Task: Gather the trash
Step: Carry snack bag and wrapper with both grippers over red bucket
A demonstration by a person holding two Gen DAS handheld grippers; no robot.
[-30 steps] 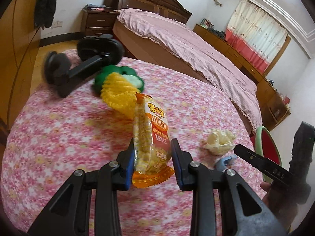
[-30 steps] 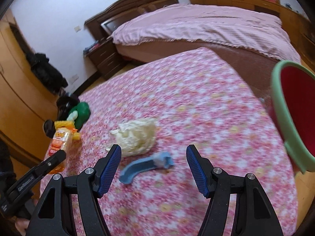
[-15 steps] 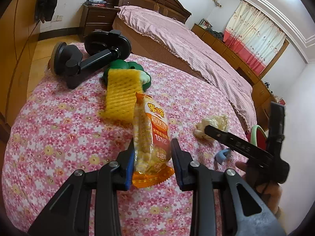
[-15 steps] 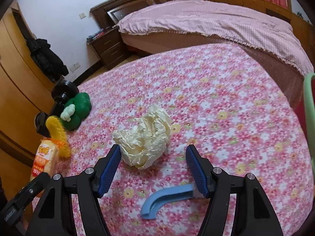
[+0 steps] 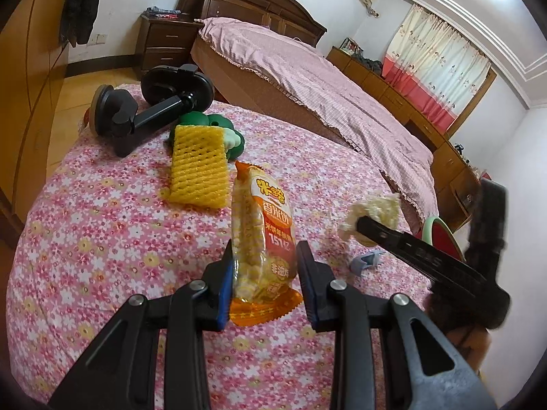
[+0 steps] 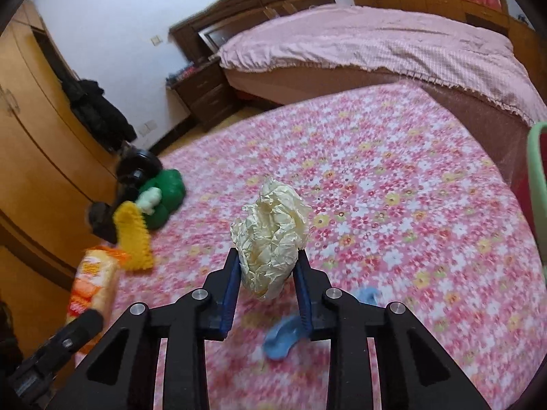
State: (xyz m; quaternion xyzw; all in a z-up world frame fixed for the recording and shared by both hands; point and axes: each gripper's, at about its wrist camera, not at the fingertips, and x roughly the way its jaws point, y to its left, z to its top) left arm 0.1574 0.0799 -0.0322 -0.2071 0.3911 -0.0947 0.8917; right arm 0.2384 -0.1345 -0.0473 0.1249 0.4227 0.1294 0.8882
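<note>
Table (image 5: 102,239) under pink floral cloth. Far left: black suction-mount holder (image 5: 150,109), green toy (image 5: 212,126) just beside it, yellow foam net sleeve (image 5: 198,167) lying against toy. Centre: left gripper (image 5: 265,276) clamped on orange snack packet (image 5: 263,239), packet upright between pads, clear of cloth. Right: right gripper (image 6: 266,273), jaws just closing, pads now pressing crumpled cream paper ball (image 6: 270,239). Blue plastic piece (image 6: 283,335) on cloth beneath right gripper. Green-rimmed red bin (image 6: 535,184) at far right, past table edge.
</note>
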